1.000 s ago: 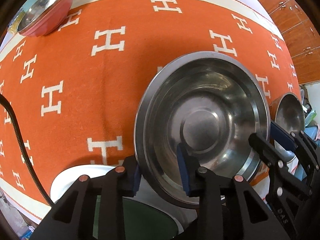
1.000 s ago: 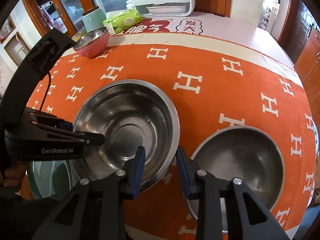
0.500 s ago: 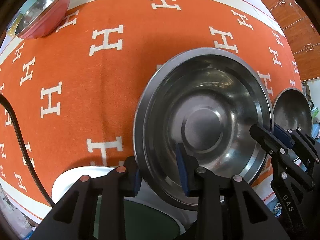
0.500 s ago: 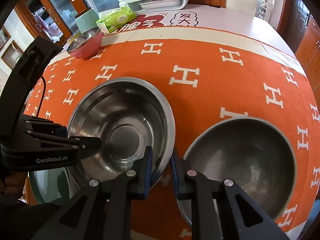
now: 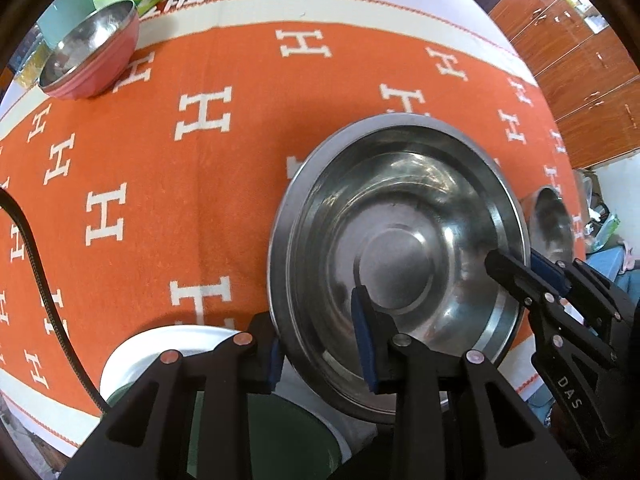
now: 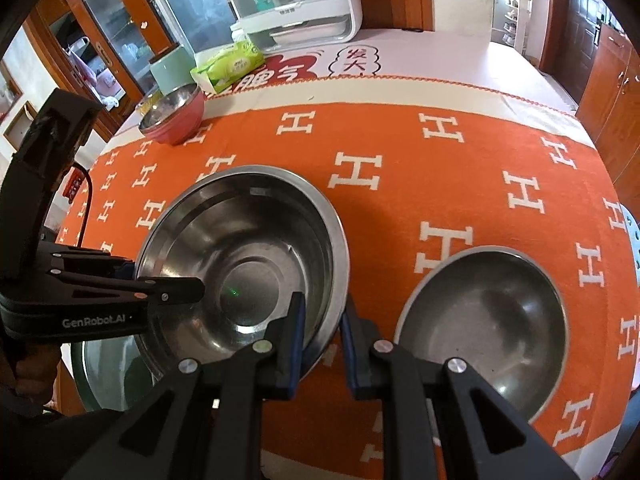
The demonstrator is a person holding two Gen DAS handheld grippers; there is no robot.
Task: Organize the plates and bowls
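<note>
**Both grippers clamped on the rim of the large steel basin**

At the far left of the table, a pink bowl with a steel lining (image 6: pixel 173 118) sits at the edge of the orange cloth patterned with white H shapes (image 5: pixel 200 208), near a pale green canister (image 6: pixel 172 70) and a green tissue pack (image 6: pixel 228 65). At the near left corner lies a white plate (image 5: pixel 160 344) with a green-centred dish (image 5: pixel 280 432) on it.

The left gripper (image 5: pixel 320 344) is clenched on the near-left rim of the large steel basin (image 5: pixel 400 240), one blue pad inside the wall and one outside; in the right wrist view its black body reaches in from the left. The basin's left edge hangs over the white plate and the green dish; whether it touches them cannot be told.

The right gripper (image 6: pixel 322 340) grips the same basin on its opposite rim, one finger inside and one outside, pads pressed against the metal.

To the right, just beside the basin but apart from it, a smaller steel bowl (image 6: pixel 484 328) rests empty on the cloth.
</note>
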